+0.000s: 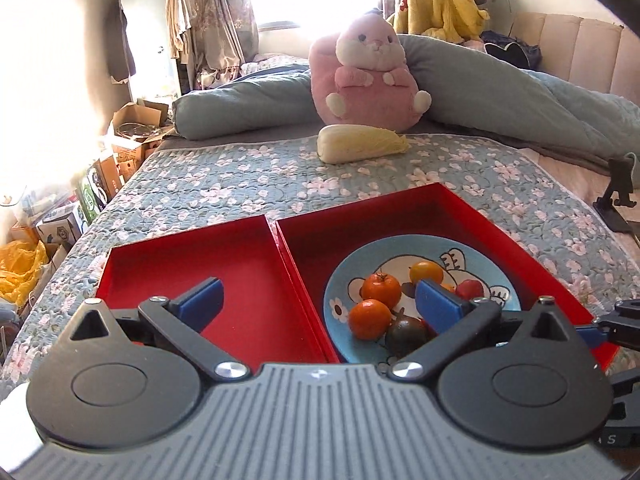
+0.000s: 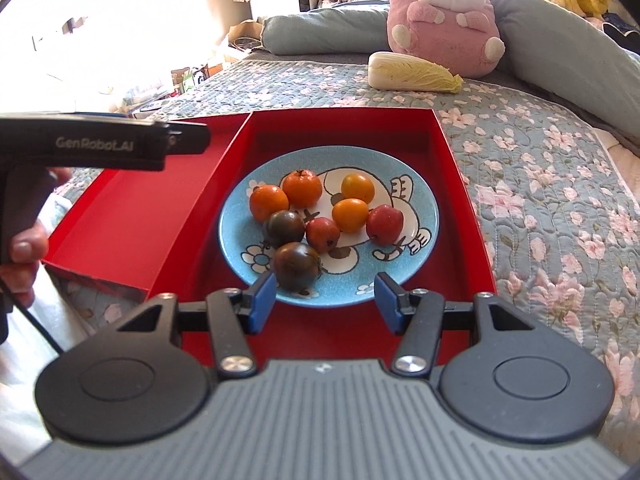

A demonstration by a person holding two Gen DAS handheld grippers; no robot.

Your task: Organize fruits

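Nearest my lens, the right gripper had its blue-padded fingers spread wide, gripping nothing, hovering over the near rim of the blue cartoon plate. Just ahead of the left fingertip lay a dark tomato, and a second dark tomato sat just beyond it. Further ahead between the fingers I saw two red fruits, two yellow ones and two orange ones, all clustered on the plate.

The plate sat inside the right red tray. Touching it, off to the left of the fingers, was the left red tray, with nothing in it that I could see.

My left gripper also had its fingers parted and held nothing. Its left finger hung over the left red tray, its right finger over the plate, partly hiding the fruit there.

Well beyond both fingertips, a napa cabbage lay on the floral quilt, just in front of a pink plush toy.
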